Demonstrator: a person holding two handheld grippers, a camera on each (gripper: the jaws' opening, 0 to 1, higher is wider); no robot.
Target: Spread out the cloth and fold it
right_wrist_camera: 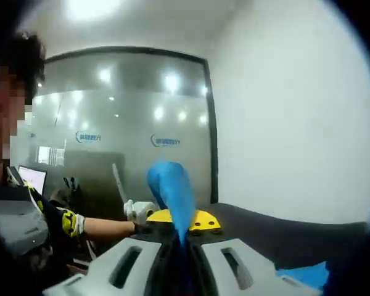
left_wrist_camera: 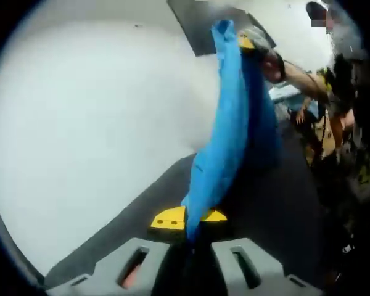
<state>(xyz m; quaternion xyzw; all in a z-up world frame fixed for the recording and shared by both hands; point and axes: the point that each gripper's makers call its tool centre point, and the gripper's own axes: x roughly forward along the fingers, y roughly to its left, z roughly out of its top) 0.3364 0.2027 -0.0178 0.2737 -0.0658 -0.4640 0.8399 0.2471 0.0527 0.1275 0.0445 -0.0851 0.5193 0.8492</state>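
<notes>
A blue cloth (left_wrist_camera: 228,129) hangs stretched in the air as a long twisted band. Its near end is pinched between the yellow-tipped jaws of my left gripper (left_wrist_camera: 188,221), which is shut on it. Its far end goes up to my right gripper (left_wrist_camera: 251,41), held by a hand at the top of the left gripper view. In the right gripper view, the right gripper (right_wrist_camera: 183,223) is shut on a bunched corner of the cloth (right_wrist_camera: 171,185) that sticks up above the jaws. Another part of the cloth (right_wrist_camera: 303,274) shows low at the right.
A dark table top (left_wrist_camera: 142,213) lies below the cloth against a white wall (left_wrist_camera: 92,123). A person (left_wrist_camera: 333,105) stands at the right. A gloved hand (right_wrist_camera: 138,211) reaches in beside the right jaws. A glass partition (right_wrist_camera: 123,123) stands behind.
</notes>
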